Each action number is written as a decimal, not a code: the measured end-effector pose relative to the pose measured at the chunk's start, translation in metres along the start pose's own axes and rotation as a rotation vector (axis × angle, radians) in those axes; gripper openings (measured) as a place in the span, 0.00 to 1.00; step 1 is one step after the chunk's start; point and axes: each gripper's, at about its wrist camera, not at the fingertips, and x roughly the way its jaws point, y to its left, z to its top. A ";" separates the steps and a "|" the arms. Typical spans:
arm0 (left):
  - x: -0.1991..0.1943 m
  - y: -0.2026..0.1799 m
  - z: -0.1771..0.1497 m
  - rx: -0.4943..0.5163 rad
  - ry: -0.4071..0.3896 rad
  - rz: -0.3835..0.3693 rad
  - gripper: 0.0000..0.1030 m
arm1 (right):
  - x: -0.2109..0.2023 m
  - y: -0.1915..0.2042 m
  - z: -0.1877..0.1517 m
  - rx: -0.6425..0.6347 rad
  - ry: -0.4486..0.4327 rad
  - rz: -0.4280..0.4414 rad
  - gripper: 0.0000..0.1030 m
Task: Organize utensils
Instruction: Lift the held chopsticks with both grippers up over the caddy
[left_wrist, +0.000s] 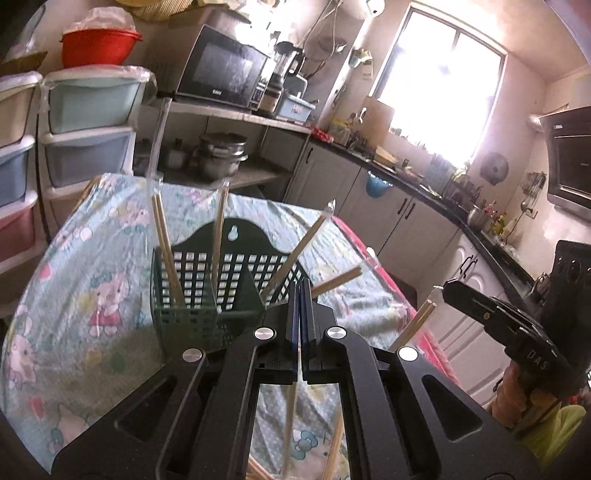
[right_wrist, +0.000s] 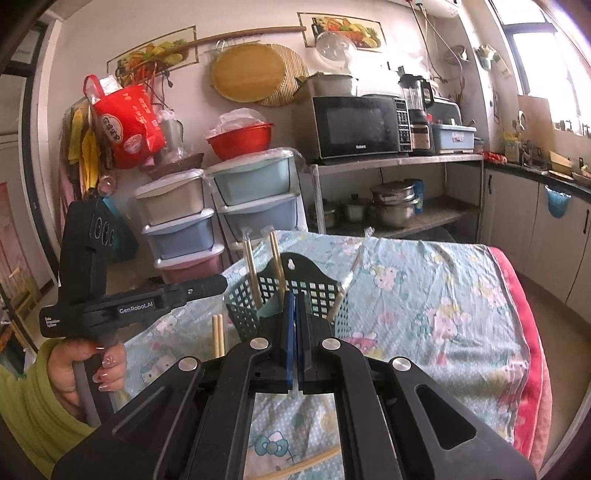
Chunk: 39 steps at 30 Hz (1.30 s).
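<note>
clearly, from the left wrist view, the left gripper (left_wrist: 300, 291) is clenched on nothing; the green basket (left_wrist: 192, 295) sits just ahead-left on the tablecloth (left_wrist: 92, 258), wrapped chopsticks (left_wrist: 168, 251) upright inside, loose pairs (left_wrist: 413, 325) lying right, nearer the right gripper (left_wrist: 448, 286), also clenched empty. from the right wrist view, "genrobot.ai" marks the left tool, "galanz" the microwave (right_wrist: 360, 127).

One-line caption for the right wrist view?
Shut right gripper above dark green plastic utensil basket holding wrapped wooden chopsticks on floral tablecloth.
</note>
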 end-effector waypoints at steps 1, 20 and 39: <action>-0.001 0.000 0.001 0.001 -0.006 -0.003 0.00 | 0.000 0.001 0.001 -0.002 -0.005 0.003 0.01; -0.025 -0.009 0.039 0.040 -0.129 -0.021 0.00 | 0.010 0.028 0.029 -0.039 -0.058 0.056 0.01; -0.049 -0.018 0.081 0.087 -0.251 -0.012 0.00 | 0.013 0.035 0.054 -0.054 -0.102 0.057 0.01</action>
